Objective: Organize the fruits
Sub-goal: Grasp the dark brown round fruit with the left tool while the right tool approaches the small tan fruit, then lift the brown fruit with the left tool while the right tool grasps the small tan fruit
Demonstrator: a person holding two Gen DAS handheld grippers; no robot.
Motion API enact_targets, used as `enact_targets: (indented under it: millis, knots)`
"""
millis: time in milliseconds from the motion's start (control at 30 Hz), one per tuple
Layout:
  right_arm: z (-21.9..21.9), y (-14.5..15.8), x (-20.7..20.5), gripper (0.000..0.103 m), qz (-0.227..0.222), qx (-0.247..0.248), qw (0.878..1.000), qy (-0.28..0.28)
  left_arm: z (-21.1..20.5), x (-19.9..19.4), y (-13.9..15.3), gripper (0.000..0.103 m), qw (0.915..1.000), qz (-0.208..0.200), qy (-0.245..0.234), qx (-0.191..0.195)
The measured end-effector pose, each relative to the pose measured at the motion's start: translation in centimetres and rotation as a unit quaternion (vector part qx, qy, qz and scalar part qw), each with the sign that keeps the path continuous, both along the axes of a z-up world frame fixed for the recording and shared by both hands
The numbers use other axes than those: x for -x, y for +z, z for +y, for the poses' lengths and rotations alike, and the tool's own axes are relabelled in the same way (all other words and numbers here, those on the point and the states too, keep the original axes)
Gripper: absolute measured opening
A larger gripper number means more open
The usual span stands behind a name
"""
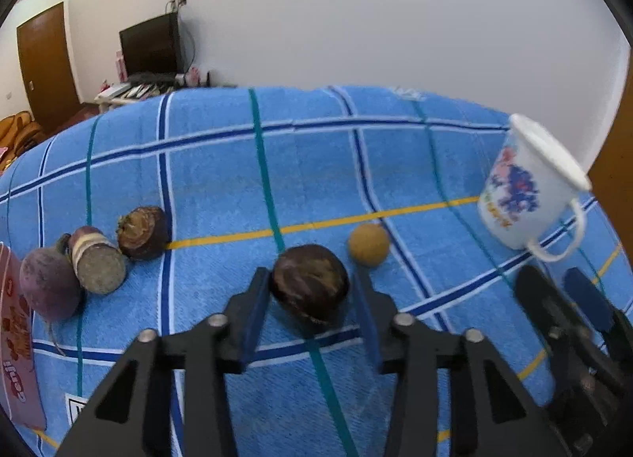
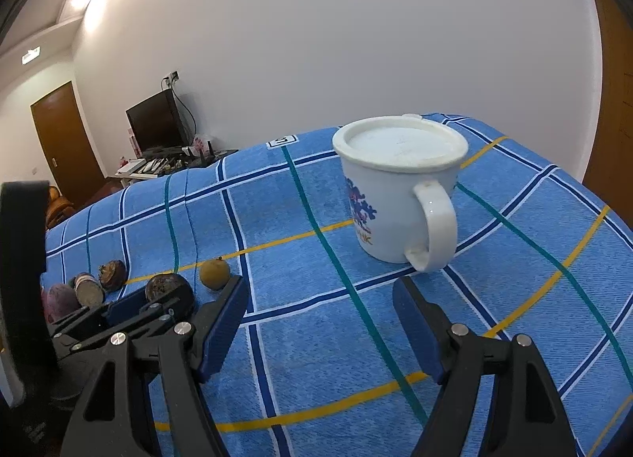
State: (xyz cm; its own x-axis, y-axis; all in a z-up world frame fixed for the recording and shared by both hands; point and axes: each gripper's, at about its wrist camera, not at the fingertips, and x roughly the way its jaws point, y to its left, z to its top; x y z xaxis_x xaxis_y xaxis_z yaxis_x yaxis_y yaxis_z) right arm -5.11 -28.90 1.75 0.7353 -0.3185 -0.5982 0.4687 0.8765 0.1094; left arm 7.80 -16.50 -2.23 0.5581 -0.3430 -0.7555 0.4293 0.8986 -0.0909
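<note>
Five fruits lay on the blue cloth [image 1: 316,164], left of the lidded mug [image 2: 395,196]. The left tongs [image 1: 312,291] straddled the dark fruit [image 1: 310,283], not clearly pinching; round, it could roll free. The right tongs [image 2: 320,318] gaped empty.

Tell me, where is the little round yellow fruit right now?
In the left wrist view the little yellow fruit sits on the blue checked cloth, just right of the dark round fruit between the left gripper's fingers.
</note>
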Motion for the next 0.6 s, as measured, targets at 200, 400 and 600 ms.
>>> enact_targets:
  millis: [200, 400, 600]
  knots:
    - [0.6, 0.5, 0.3, 0.077, -0.007, 0.019, 1.000, 0.004, 0.4, -1.0, -0.5, 0.048, 0.9998, 0.018, 0.011, 0.006]
    - [0.8, 0.5, 0.1, 0.077, -0.006, 0.025, 1.000, 0.007, 1.1, -0.1, -0.5, 0.047, 0.9996, 0.021, 0.010, 0.015]
    - [1.1, 0.5, 0.2, 0.077, -0.009, 0.034, 0.999, 0.006, 2.8, -0.4, -0.2, 0.047, 0.9994, 0.009, 0.025, 0.023]
